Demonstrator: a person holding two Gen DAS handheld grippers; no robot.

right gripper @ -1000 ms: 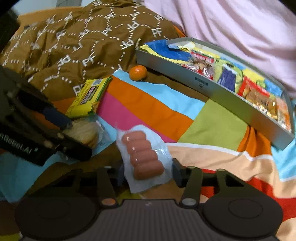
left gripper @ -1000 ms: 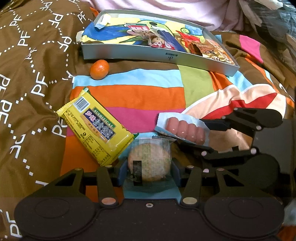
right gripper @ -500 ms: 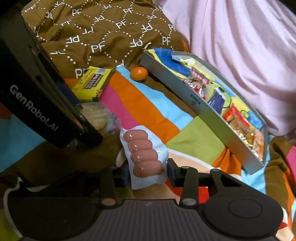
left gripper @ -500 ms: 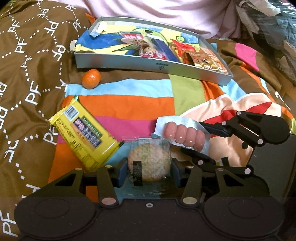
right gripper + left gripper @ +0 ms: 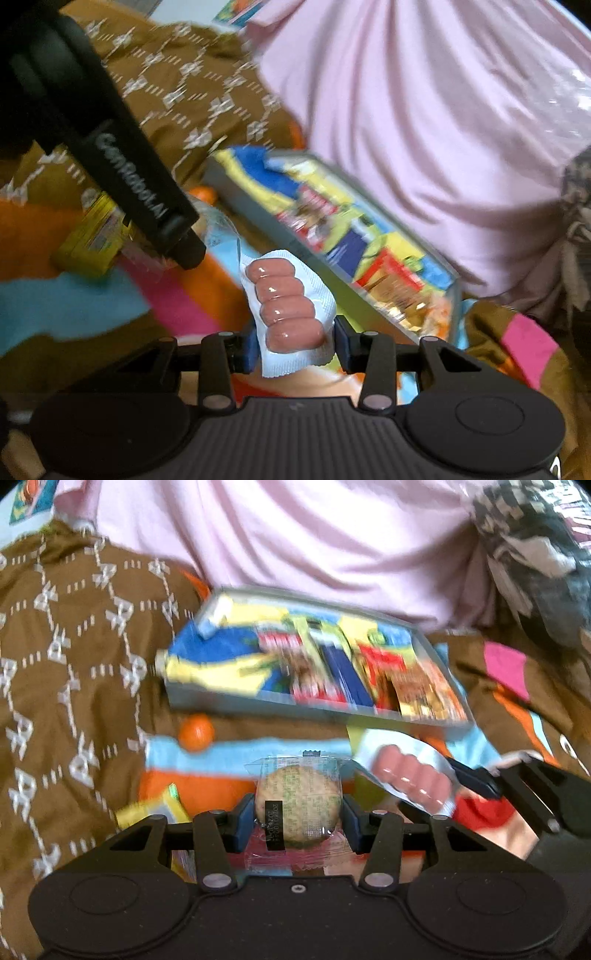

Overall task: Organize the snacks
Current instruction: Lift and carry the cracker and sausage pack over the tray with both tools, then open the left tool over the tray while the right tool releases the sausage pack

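Note:
My left gripper [image 5: 298,814] is shut on a round biscuit in a clear wrapper [image 5: 297,805], held above the bedspread. My right gripper [image 5: 293,341] is shut on a pack of small pink sausages [image 5: 286,302]; that pack also shows in the left wrist view [image 5: 410,781], to the right of the biscuit. A grey snack tray [image 5: 258,699] holding several colourful packets lies ahead, also in the right wrist view [image 5: 334,273]. The view is blurred by motion.
A small orange [image 5: 195,733] lies just in front of the tray's left end. A yellow snack pack [image 5: 94,236] lies on the striped bedspread, partly hidden by the left gripper's body [image 5: 129,184]. A pink pillow [image 5: 295,539] is behind the tray.
Both grippers have lifted with their snacks and moved toward the tray. The yellow pack and the orange stay on the bedspread.

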